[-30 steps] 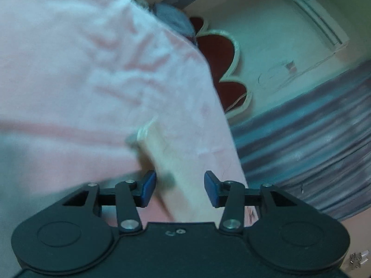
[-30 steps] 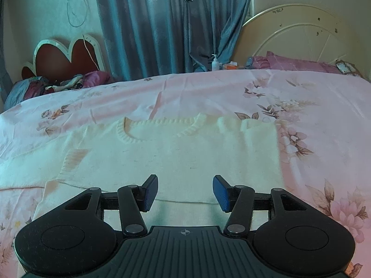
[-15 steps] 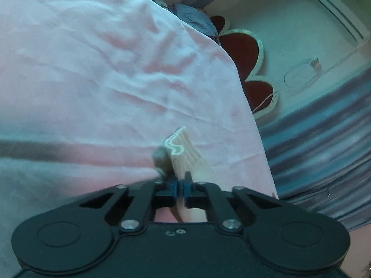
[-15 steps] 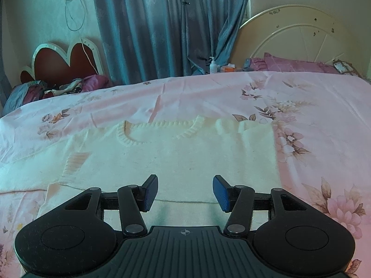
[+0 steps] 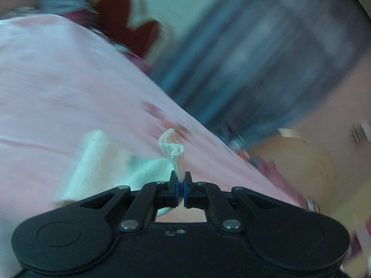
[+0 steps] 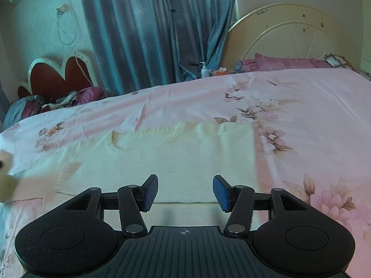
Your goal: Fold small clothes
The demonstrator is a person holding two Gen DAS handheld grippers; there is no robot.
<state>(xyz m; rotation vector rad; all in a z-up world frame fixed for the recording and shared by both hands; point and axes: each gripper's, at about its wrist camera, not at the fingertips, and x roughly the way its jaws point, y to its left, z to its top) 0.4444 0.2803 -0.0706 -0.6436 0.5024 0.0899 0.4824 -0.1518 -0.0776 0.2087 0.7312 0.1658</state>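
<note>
A: Where does the cream sweater (image 6: 162, 162) lie, and which way does it point?

B: In the right wrist view it lies flat on the pink floral bedsheet (image 6: 301, 106), its neckline (image 6: 143, 139) toward 12 o'clock and its hem toward 6 o'clock. Its right side is folded in, giving a straight edge at about 2 o'clock from the tongs. Its long axis runs from 9 to 3 o'clock across the bed. At 9 o'clock the sleeve end is a blurred patch at the picture's edge.

A: And the left tongs (image 5: 180, 188)?

B: They are clamped on the sleeve cuff (image 5: 172, 150); the ribbed cuff stands up out of the jaws toward 12 o'clock, and the rest of the sleeve (image 5: 92, 162) trails off toward 9 o'clock. Half a second ago they gripped the cuff low against the sheet with a sharp picture; now the view is smeared, and the curtain (image 5: 266, 58) fills the upper right where the wall stood.

A: The right tongs (image 6: 185, 192)?

B: Their jaws stand wide apart with nothing between them, over the sweater's hem. Since the earlier frame the blue pads (image 6: 150, 193) have kept the same gap, and the headboard (image 6: 289, 34) at 1 o'clock and the heart-shaped board (image 6: 62, 76) at 10 o'clock sit much as before.
</note>
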